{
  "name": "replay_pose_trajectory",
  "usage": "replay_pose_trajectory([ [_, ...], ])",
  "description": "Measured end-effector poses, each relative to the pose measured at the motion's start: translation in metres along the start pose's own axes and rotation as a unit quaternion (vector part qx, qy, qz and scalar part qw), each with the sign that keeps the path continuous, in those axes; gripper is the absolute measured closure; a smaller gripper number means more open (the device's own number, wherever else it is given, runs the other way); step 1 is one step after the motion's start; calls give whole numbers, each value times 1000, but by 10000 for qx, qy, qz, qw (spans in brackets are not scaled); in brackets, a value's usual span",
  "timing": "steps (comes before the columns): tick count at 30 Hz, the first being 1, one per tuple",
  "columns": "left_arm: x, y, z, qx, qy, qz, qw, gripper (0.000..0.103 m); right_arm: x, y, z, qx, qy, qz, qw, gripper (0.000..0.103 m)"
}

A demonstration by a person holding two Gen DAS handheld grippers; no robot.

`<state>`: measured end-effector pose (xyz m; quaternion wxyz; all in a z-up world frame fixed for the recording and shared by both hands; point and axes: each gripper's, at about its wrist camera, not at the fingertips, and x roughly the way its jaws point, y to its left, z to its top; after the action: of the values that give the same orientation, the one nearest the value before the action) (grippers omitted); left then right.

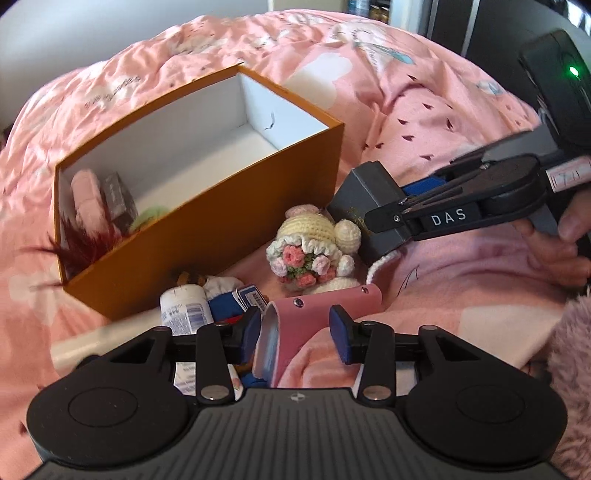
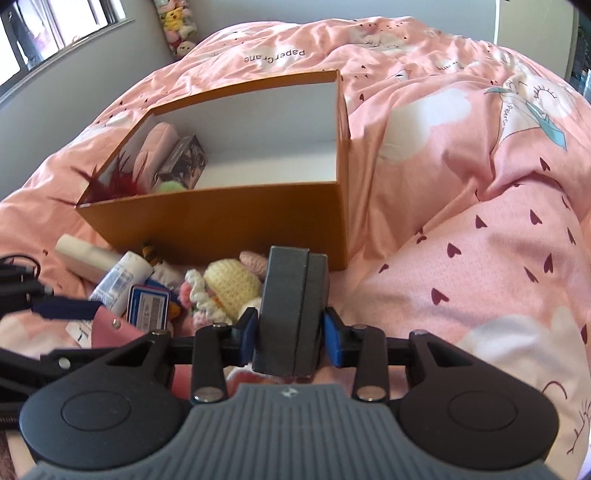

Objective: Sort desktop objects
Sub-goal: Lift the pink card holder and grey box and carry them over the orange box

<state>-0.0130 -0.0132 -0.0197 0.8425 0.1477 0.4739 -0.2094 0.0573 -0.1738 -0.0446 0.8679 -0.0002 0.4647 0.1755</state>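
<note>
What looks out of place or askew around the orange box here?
A dark red feather sticks out over the near corner of the orange box instead of lying inside. The box itself sits tilted on the rumpled pink bedding. Several items remain heaped outside along its front wall.

Pink bedspread (image 2: 461, 206) printed with dark hearts, white clouds and paper cranes, rumpled into folds, spread under everything. Grey wall (image 2: 92, 70) at far left, with a dark-framed window (image 2: 55, 33) in the upper corner. Row of small plush toys (image 2: 177, 26) hung against that wall, too small to make out. Dark cabinet (image 1: 461, 26) at far right, with bottles (image 1: 369, 9) beside it, blurred.
</note>
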Motion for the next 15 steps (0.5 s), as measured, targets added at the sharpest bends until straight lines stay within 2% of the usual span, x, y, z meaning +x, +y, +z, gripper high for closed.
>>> replay_pose_trajectory([
  [3,-3,-4,4,574,44,63,9983,51,6,-7,-2,212,169,84,9996,63],
  [7,-2,-5,10,1286,140,-94,9916,46,12,-11,-5,338,310,152,9988,63],
  [10,3,-5,16,1882,211,-259,9816,42,13,-8,-6,279,318,135,9990,63],
  [15,21,-10,27,2659,521,-648,9604,41,14,-10,-7,292,326,145,9989,63],
])
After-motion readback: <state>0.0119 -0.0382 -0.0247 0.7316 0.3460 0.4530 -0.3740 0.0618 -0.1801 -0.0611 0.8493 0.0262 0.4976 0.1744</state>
